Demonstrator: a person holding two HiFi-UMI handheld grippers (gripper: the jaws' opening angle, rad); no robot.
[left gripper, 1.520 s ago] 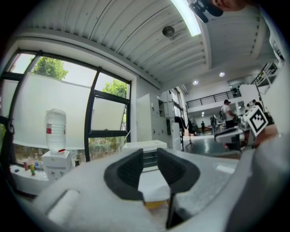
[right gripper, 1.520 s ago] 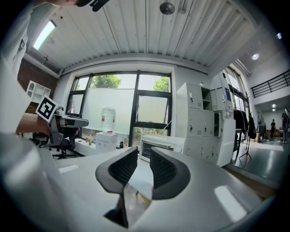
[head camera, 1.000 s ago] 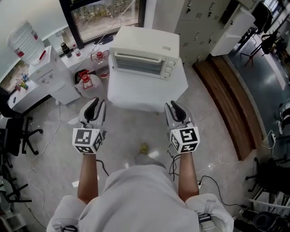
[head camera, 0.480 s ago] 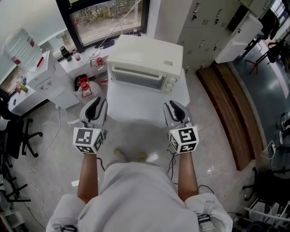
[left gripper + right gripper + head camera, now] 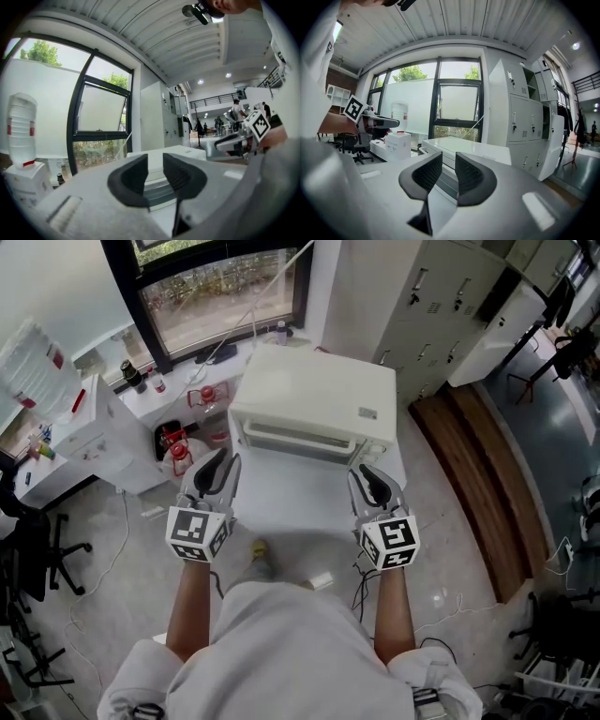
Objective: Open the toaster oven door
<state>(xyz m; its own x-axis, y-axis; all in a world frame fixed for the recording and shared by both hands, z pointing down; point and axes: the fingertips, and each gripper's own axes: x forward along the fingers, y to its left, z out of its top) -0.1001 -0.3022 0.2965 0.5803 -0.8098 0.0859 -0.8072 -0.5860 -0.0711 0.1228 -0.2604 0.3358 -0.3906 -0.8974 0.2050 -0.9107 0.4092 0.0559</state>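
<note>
Facing both grippers, the oven [image 5: 314, 395] stands just ahead, door [image 5: 302, 441] closed. Left gripper [image 5: 217, 463] and right gripper [image 5: 368, 476]: jaws slightly apart, nothing between. Door is probably rigid, hinged and light; clamp its smooth top-edge handle squarely.

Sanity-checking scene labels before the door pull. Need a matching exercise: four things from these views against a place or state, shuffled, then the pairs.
Things
1. cream-white boxy toaster oven
2. grey metal locker bank
3. clear water-cooler bottle with red cap
4. left gripper

Place or state
A. on a white dispenser, left of the window
B. jaws apart, nothing between them
C. on the white table, door shut
D. right of the window

Pairs: 1-C, 2-D, 3-A, 4-B
</note>
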